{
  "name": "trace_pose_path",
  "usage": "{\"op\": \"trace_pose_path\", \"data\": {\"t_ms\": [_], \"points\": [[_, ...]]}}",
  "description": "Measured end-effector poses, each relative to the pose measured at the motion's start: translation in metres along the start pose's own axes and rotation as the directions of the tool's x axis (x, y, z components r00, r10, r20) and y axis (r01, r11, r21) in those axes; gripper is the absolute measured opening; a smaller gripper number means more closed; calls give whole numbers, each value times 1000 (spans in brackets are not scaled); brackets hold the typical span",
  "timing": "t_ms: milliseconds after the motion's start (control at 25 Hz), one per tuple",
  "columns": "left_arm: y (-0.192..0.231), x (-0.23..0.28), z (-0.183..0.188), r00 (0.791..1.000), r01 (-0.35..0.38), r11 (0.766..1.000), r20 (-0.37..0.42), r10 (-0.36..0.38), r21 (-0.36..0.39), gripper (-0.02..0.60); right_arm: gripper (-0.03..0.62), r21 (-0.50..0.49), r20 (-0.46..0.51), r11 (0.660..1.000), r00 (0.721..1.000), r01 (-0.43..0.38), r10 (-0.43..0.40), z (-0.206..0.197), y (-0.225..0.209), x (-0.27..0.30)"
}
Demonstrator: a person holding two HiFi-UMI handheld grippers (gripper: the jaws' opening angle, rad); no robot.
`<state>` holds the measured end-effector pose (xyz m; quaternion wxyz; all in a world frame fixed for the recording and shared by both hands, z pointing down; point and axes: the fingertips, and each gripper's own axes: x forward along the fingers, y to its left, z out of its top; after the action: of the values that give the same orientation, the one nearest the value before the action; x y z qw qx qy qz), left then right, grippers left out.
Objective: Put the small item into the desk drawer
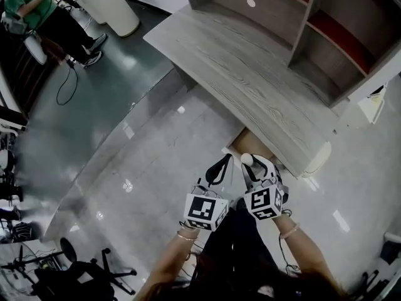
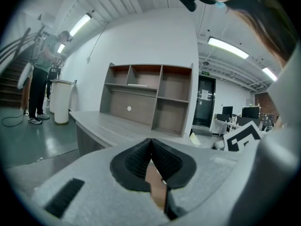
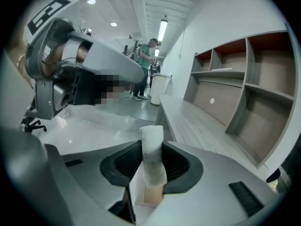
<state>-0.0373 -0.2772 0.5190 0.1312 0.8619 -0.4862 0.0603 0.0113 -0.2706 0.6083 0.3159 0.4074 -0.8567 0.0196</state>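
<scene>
While the small white item [image 1: 247, 159] waits to be put away, the right gripper [image 1: 251, 163] is clamped on it from both sides. Its black pads [image 3: 181, 163] press the lower part, so the top stands clear above the jaws. The right gripper view shows the piece as soft and wrapped-looking, held upright. It hangs just over a tan recess [image 1: 249, 145] under the front edge of the grey wood-grain desk [image 1: 250, 74]. This recess is probably the open drawer, so the upright grip seems chosen to let the piece drop straight in once the jaws part. The left gripper [image 1: 218, 170] sits just beside the right one with its jaws closed together on nothing, apparently idle and out of the way. Behind the desktop rises an open shelf unit [image 1: 326, 39]. As for writing, each gripper's cube [image 1: 205, 211] bears only black-and-white square markers, not letters. No brand or label can be made out on the item, and a green sign [image 2: 205, 73] above a far door in the left gripper view is too small to read.
</scene>
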Motion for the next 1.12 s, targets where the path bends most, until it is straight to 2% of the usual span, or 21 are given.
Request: {"op": "trace_pose_path", "data": {"t_ms": [320, 680, 1120], "points": [[2, 7, -9, 1000, 23, 1000, 4, -23, -19, 15, 120, -81, -80, 997, 997, -20, 13, -38, 9, 34], [12, 18, -31, 1000, 29, 999, 3, -28, -33, 15, 120, -118, -153, 992, 988, -46, 27, -70, 14, 62], [29, 34, -78, 999, 16, 996, -26, -18, -93, 15, 121, -139, -229, 988, 973, -65, 32, -107, 15, 95]]}}
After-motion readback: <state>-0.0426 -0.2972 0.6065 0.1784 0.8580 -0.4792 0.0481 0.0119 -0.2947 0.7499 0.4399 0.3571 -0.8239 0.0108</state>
